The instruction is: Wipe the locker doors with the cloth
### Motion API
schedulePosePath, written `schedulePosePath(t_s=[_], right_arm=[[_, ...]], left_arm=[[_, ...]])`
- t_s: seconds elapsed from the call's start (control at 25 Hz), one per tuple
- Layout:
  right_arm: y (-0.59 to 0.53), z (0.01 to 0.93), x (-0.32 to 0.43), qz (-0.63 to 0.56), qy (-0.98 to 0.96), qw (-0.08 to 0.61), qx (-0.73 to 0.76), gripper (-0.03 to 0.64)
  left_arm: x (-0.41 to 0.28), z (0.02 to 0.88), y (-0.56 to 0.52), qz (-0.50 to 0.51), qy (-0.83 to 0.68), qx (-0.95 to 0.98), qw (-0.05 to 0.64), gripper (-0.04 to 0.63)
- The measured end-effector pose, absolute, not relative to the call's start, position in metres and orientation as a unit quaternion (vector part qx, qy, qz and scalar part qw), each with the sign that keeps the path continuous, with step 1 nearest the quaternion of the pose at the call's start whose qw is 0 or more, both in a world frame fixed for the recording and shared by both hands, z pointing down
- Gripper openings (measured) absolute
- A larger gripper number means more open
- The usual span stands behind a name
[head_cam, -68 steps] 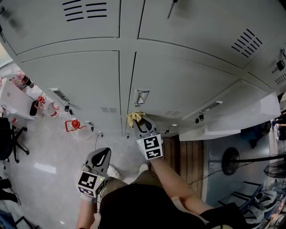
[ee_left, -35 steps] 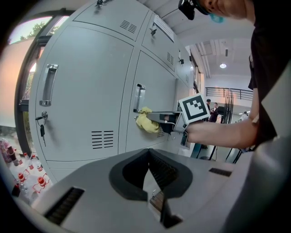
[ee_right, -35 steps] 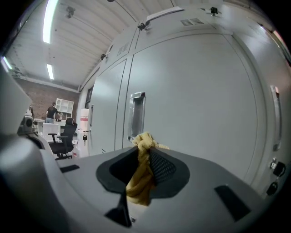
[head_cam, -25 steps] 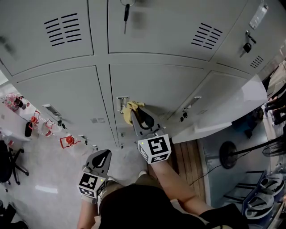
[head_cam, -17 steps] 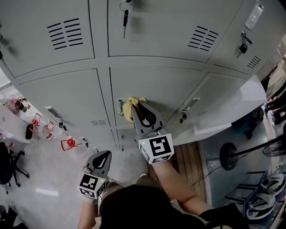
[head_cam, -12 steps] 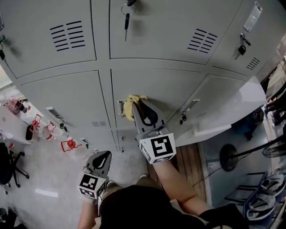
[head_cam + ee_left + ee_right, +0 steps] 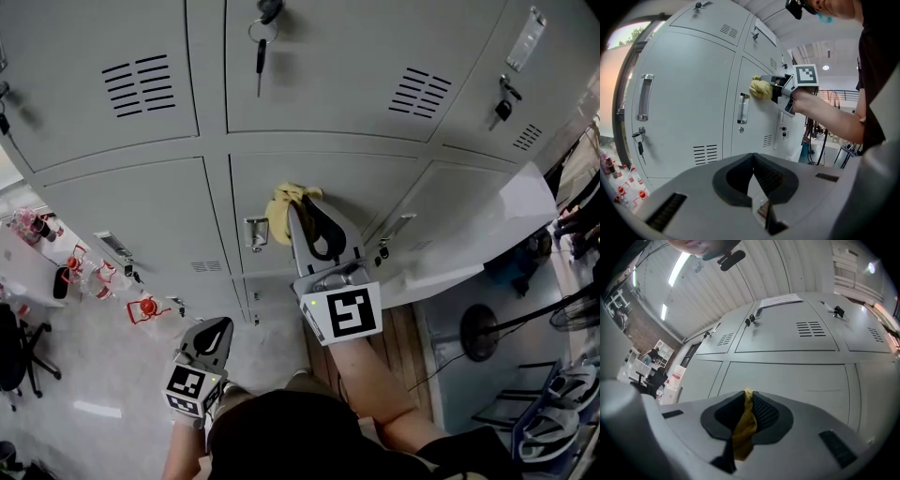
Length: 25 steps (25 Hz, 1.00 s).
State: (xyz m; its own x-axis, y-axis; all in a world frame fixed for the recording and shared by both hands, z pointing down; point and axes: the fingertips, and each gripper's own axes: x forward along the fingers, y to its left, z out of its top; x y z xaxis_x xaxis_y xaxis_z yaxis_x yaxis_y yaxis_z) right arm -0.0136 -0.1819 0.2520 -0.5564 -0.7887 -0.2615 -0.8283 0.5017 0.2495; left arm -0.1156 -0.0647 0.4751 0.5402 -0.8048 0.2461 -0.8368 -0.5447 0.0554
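Scene: I look steeply down a bank of grey lockers (image 7: 141, 216); the floor lies far below.
Cloth: a yellow cloth (image 7: 286, 208) is bunched against the middle locker door (image 7: 375, 187). It sits by that door's left edge, just above and beside the metal handle (image 7: 255, 232).
Right claw: the right claw (image 7: 300, 201) is clamped on the cloth. In the right gripper view the yellow fabric (image 7: 743, 427) runs between the closed jaws and hangs out behind them.
Left claw: the left claw (image 7: 222, 323) has its jaws together with nothing between them. It takes no part in the wiping.
Risk, snagging: I judge the loose folds could catch on the handle if the stroke runs toward the door's left edge. That could drag the cloth out of the grip.
Risk, scraping: only a small wad stands ahead of the jaw tips. If I press too flat, hard plastic rather than fabric may rub the paint.
Risk, key: a key (image 7: 260, 47) dangles from the door above. A high upward stroke could knock it.
Risk, coverage: most of this door's right half looks out of easy reach from here and could be missed.
Right arm pose: the bare forearm stretches forward and up from the body, with the marker cube facing my camera and the claw pointing into the door.
Left arm pose: held low and close to the hip, claw aimed loosely at the lower lockers, well apart from them.
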Motion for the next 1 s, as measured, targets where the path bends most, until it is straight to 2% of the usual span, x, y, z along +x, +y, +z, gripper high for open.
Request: schedulePosePath(t_s=[0.16, 0.48, 1.0], right_arm=[[-0.182, 0.257, -0.018, 0.217, 0.857, 0.029, -0.466, 0.069], [-0.188, 0.275, -0.018, 0.218, 0.858, -0.006, -0.466, 0.100], [-0.195, 0.311, 0.004, 0.184, 0.858, -0.007, -0.480, 0.087]], left_arm=[[-0.111, 0.476, -0.069, 0.099, -0.464, 0.876, 0.083, 0.009], [-0.102, 0.477, -0.074, 0.104, -0.455, 0.881, 0.083, 0.009], [-0.094, 0.486, -0.070, 0.113, -0.453, 0.879, 0.093, 0.008]])
